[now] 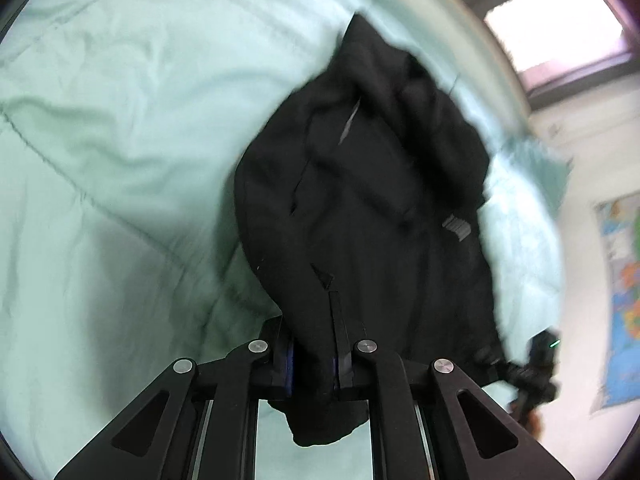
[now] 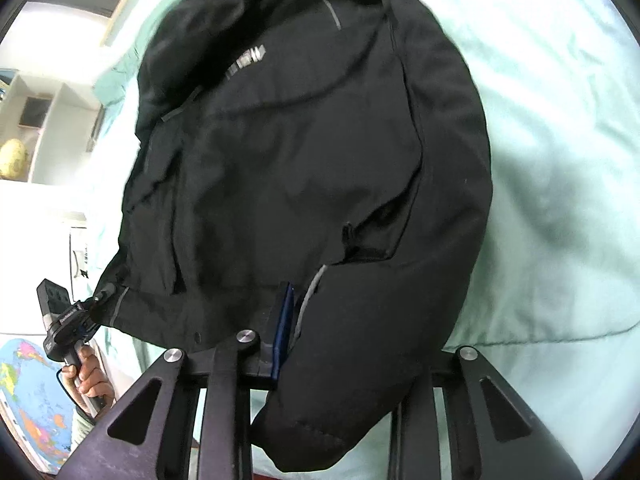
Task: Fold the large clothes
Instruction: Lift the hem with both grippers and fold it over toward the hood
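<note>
Left gripper pinches near hem of black jacket; right gripper clamps thicker hem fold; garment stretched over green quilt, likely for folding.

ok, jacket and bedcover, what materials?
Jacket: looks like a matte black woven synthetic shell, possibly nylon or polyester; it has grey reflective-looking strips and hangs in soft, bulky folds.
Bedcover: pale mint quilted fabric, probably cotton or microfibre; stitched seams, puffy creases, no sheen.
</note>
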Demonstrator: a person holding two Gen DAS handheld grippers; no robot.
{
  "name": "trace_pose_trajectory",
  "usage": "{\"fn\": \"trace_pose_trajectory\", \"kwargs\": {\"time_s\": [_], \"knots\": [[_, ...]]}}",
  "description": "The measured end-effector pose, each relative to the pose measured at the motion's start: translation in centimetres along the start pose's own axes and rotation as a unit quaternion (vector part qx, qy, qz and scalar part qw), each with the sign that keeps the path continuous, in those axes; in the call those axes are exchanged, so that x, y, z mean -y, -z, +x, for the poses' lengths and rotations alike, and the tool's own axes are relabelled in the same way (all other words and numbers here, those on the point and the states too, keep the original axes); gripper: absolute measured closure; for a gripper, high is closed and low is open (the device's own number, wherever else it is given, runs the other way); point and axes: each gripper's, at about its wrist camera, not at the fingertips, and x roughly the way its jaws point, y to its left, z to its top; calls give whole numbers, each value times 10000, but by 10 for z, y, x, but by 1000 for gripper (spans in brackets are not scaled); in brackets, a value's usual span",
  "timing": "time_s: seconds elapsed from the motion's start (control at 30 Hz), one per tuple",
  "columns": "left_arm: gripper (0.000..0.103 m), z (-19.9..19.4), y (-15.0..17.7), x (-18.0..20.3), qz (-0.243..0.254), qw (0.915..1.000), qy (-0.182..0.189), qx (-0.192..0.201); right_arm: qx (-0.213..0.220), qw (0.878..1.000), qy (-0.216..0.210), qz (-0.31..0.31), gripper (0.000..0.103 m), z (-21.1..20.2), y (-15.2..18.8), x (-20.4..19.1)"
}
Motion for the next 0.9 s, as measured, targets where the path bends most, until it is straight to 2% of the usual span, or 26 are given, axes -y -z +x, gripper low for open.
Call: {"fn": "trace_pose_trajectory", "kwargs": {"time_s": [0.17, 0.33, 0.5, 0.63, 0.8, 0.9], "knots": [[91, -22, -25, 35, 73, 9972, 537, 516, 351, 9989, -287, -79, 71, -35, -28, -5], [92, -34, -68, 64, 162, 9913, 1018, 816, 728, 9955, -590, -147, 73, -64, -63, -17], [92, -34, -120, 100, 343, 9860, 1205, 1099, 1173, 9896, -809, -190, 73, -93, -112, -35], [92, -33, -182, 119, 474, 9816, 1190, 1415, 1623, 9820, -954, -161, 73, -118, -170, -44], [86, 4, -260, 127, -79, 9818, 1067, 1567, 1943, 9775, -827, 42, 73, -110, -277, -55], [86, 49, -304, 131, -325, 9854, 545, 1580, 1811, 9808, -677, 252, 73, -81, -331, -60]]}}
